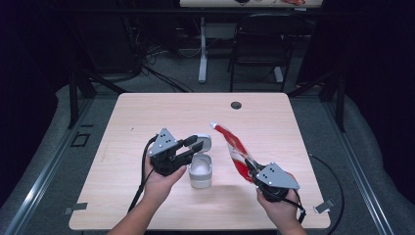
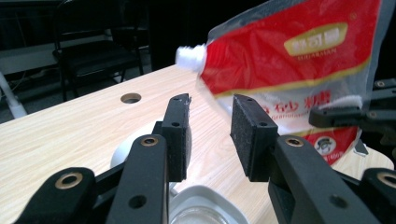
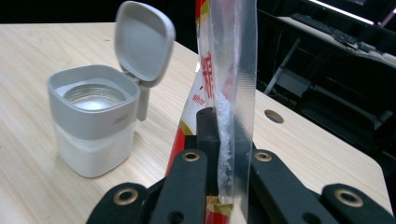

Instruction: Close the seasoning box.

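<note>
A grey square container [image 1: 200, 174] with white grains inside stands on the wooden table [image 1: 147, 112], its hinged lid [image 1: 205, 142] tipped up. My left gripper [image 1: 195, 145] hovers just left of the lid, open, with nothing between its pads [image 2: 210, 105]; the container rim [image 2: 205, 200] lies below them. My right gripper [image 1: 250, 166] is shut on the bottom edge of a red and white pouch [image 1: 232, 144], held tilted with its white-capped spout [image 1: 213, 125] pointing up and left. The right gripper view looks along the clamped pouch [image 3: 229, 56] past the right gripper [image 3: 219, 121], with the container [image 3: 93, 126] to its left.
A round cable hole [image 1: 236, 105] sits near the table's far edge. A black chair [image 1: 262, 44] and a desk leg [image 1: 202, 54] stand on the floor beyond. Cables trail from both grippers over the near edge.
</note>
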Available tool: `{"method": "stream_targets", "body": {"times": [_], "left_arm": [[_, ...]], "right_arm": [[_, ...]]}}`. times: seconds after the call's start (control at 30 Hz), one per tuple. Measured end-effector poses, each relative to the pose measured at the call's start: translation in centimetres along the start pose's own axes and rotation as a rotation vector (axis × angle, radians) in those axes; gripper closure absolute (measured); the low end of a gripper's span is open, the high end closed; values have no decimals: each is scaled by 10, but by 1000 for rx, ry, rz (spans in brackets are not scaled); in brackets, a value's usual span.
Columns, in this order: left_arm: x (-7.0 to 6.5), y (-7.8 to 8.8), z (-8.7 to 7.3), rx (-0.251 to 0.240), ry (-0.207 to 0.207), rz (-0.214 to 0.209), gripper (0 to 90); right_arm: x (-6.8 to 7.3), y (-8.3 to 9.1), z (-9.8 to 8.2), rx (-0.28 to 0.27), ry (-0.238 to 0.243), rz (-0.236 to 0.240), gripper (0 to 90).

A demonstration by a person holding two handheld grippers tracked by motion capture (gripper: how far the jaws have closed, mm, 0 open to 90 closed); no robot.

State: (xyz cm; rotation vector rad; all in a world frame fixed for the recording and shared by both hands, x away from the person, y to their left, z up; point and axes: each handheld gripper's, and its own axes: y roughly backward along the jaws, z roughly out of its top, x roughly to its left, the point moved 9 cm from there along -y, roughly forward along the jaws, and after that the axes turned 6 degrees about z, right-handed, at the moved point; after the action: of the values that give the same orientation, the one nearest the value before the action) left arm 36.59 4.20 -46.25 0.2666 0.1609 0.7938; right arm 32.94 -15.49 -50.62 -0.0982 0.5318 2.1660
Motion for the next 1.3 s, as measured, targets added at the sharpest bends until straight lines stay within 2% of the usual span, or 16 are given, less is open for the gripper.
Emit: {"method": "stream_targets", "body": {"times": [0.03,0.2,0.4,0.5,0.67,0.8,0.93,1.07,1.3], "left_arm": [[1,1,-1,-1,-2,0,677],[4,7,-5,-8,8,-2,676],[12,17,-16,-1,19,21,668],[13,20,-23,9,36,8,668],[18,28,-31,23,25,21,667],[27,30,-41,37,33,40,664],[31,28,-49,57,40,49,658],[29,19,-57,90,46,48,662],[12,-5,-67,169,-27,38,657]], "right_arm": [[-5,0,-2,-3,-17,-9,889],[-15,0,-6,10,-22,-31,889],[-37,-8,-11,32,-50,-65,889],[-51,-17,-20,64,-74,-84,889],[-66,-30,-39,107,-125,-97,890],[-70,-39,-49,131,-158,-87,889],[-70,-45,-53,150,-150,-89,889],[-71,-51,-54,153,-154,-90,889],[-70,-59,-55,154,-163,-75,889]]}}
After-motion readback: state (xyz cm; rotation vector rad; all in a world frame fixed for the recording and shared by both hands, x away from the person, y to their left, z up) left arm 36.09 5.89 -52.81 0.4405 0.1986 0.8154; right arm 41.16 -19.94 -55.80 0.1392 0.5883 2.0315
